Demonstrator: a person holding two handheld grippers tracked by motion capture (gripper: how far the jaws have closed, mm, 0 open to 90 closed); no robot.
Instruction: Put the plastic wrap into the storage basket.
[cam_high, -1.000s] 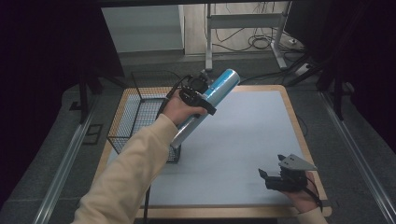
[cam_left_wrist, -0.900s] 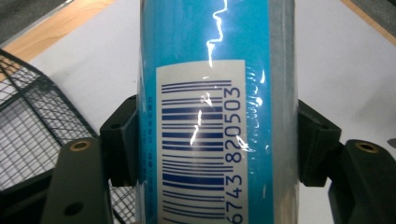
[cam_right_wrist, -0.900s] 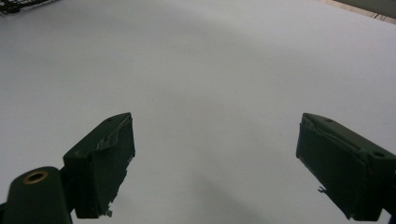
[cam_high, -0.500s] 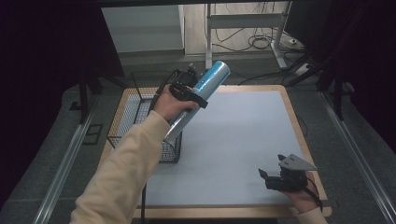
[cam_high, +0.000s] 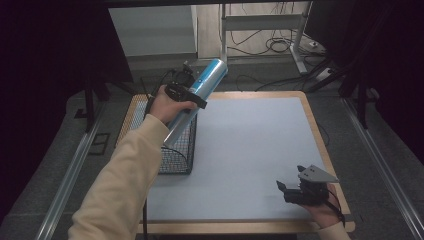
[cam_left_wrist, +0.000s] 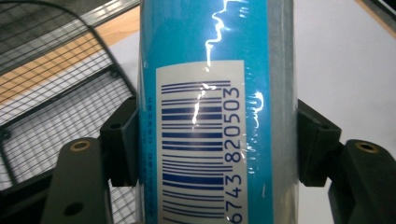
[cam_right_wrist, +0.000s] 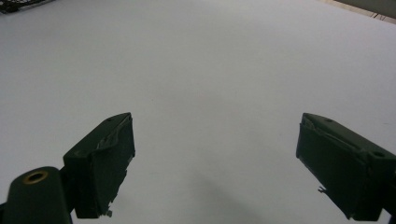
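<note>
Clamping the blue tube (cam_left_wrist: 205, 112), left claw (cam_high: 186, 90) hides its barcode; right claw (cam_right_wrist: 215, 163) gapes.

Wooden table (cam_high: 327, 150) mid-frame w/ a pale grey mat (cam_high: 250, 150) over most of its top. Grey floor (cam_high: 50, 160) around it; metal rails (cam_high: 70, 175) run along both sides, lower left & lower right. Top centre: metal frame legs (cam_high: 295, 45) w/ cables (cam_high: 275, 47) tangled on the floor. Light panel (cam_high: 150, 32) upper left-centre. Upper corners v. dark.
</note>
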